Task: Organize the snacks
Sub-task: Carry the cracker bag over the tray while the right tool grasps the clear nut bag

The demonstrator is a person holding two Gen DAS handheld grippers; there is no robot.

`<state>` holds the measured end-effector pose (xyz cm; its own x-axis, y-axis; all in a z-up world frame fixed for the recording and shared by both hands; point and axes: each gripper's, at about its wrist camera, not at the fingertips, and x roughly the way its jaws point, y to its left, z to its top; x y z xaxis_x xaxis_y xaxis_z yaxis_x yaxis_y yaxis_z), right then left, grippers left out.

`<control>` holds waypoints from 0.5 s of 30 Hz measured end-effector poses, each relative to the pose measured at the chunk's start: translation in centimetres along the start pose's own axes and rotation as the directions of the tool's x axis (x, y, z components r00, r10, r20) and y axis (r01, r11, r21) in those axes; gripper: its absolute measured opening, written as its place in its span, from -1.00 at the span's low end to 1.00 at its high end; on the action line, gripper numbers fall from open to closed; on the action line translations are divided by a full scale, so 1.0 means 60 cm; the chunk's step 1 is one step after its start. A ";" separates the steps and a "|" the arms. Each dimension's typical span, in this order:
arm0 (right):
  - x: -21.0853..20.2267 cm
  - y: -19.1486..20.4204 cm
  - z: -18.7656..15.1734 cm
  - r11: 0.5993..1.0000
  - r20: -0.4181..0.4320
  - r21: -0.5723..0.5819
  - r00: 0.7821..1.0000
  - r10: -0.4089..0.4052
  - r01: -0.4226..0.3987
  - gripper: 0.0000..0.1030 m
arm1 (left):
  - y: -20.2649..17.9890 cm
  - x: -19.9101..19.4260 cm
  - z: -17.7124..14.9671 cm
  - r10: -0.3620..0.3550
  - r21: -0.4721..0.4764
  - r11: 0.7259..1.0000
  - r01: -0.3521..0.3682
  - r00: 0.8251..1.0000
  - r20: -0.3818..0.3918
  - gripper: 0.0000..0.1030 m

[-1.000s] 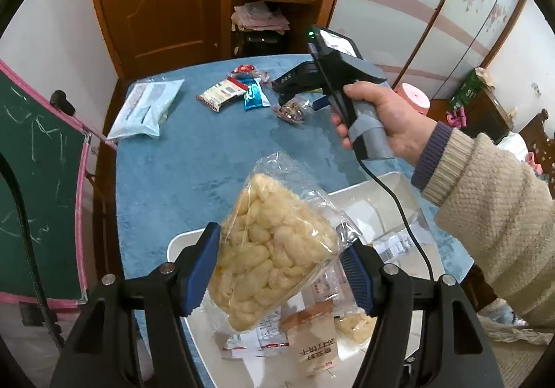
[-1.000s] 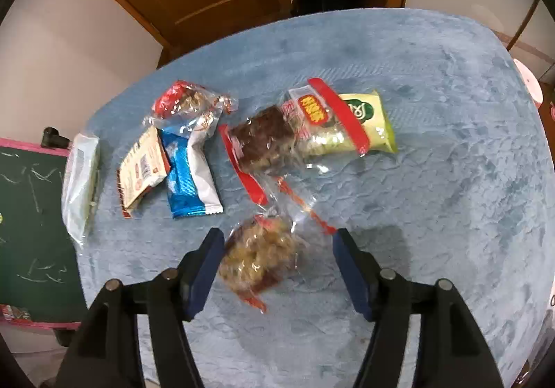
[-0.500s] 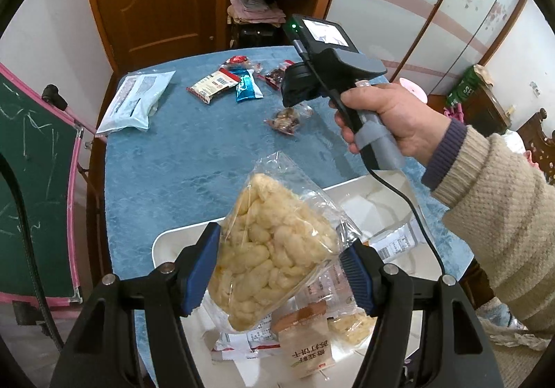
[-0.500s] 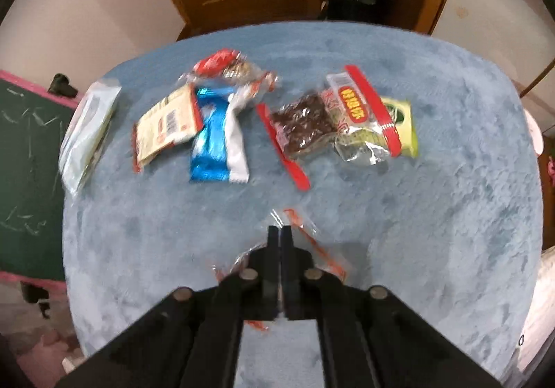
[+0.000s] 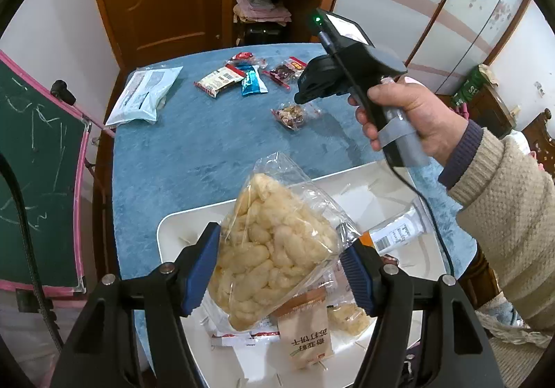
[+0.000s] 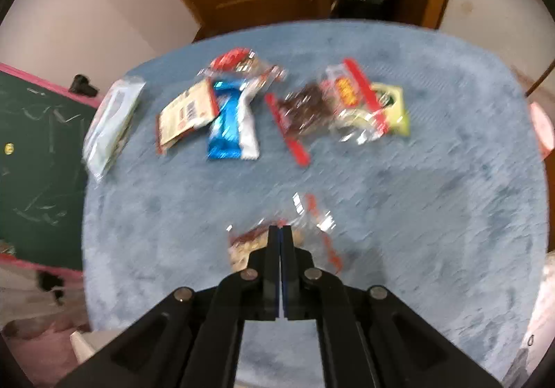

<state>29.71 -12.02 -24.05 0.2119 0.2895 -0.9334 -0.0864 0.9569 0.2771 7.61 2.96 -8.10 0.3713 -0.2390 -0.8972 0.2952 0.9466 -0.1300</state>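
Note:
My left gripper (image 5: 279, 270) is shut on a clear bag of pale puffed snacks (image 5: 274, 249) and holds it above a white tray (image 5: 173, 232) with several packets in it. My right gripper (image 6: 280, 232) has its jaws together, with nothing between them, above a small clear nut packet (image 6: 253, 242) that lies on the blue table cloth (image 6: 433, 214). In the left wrist view the right gripper (image 5: 303, 96) hovers just over that packet (image 5: 293, 114). More snacks lie further back: a blue packet (image 6: 230, 124), a beige packet (image 6: 185, 114) and a dark one with red trim (image 6: 305, 110).
A white flat pouch (image 5: 144, 95) lies at the table's far left. A green chalkboard (image 5: 34, 180) stands left of the table. A wooden door and shelves are behind. The view from the right wrist is motion-blurred.
My right gripper closed from wide open around the nut packet to jaws together, and has pulled back and up; the packet stays on the cloth. My left gripper still holds the puffed snack bag.

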 end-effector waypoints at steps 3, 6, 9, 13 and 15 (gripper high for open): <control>0.005 0.001 0.000 0.999 -0.045 -0.020 0.998 0.033 -0.034 -0.30 | -0.001 0.005 -0.002 -0.002 0.004 1.000 0.002 1.000 -0.006 0.28; 0.003 0.018 -0.010 0.996 -0.019 -0.090 0.999 0.026 -0.027 0.39 | -0.003 0.012 -0.004 -0.003 0.007 1.000 0.003 1.000 -0.014 0.28; 0.008 0.045 -0.011 0.985 -0.017 -0.172 1.000 0.006 -0.009 0.79 | -0.003 0.019 -0.005 -0.005 0.007 1.000 0.005 1.000 -0.022 0.28; 0.037 0.066 -0.013 0.970 -0.023 -0.228 0.995 -0.095 0.087 0.79 | -0.005 0.025 -0.004 -0.011 0.003 1.000 0.011 0.999 -0.030 0.28; 0.059 0.063 -0.012 0.963 -0.049 -0.227 0.985 -0.163 0.148 0.77 | -0.006 0.026 -0.005 -0.013 0.002 1.000 0.013 0.999 -0.033 0.28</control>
<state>29.46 -7.38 -26.48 0.1748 0.1281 -0.9762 -0.2727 0.9590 0.0770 7.85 2.32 -9.60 0.3380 -0.2436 -0.9091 0.3017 0.9430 -0.1406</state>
